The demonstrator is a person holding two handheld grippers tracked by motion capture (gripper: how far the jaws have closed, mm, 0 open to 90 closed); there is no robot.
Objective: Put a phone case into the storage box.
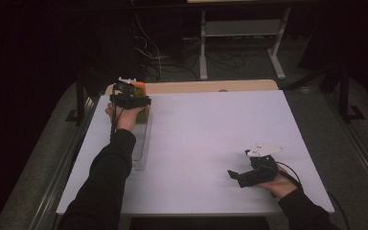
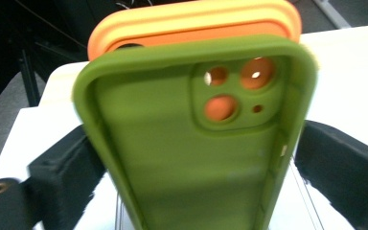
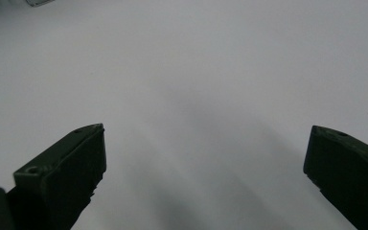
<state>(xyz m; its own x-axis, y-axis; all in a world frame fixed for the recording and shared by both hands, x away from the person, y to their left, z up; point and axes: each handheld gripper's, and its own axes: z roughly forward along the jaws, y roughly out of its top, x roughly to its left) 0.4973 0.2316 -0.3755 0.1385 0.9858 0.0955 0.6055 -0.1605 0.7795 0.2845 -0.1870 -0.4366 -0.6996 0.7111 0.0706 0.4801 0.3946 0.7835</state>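
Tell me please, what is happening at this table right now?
A person works at a white table with a gripper in each hand. The left gripper is at the far left of the table, with a soft green phone case between its jaws; whether the pads press on the case is not clear. Behind it stand orange phone cases, in what looks like a clear rack. The right gripper rests open near the front right, over bare table.

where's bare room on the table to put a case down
Free: the white table top between the left gripper and right gripper, out to the far right edge. Crowded: the far left corner, with the green case, orange case and clear rack.
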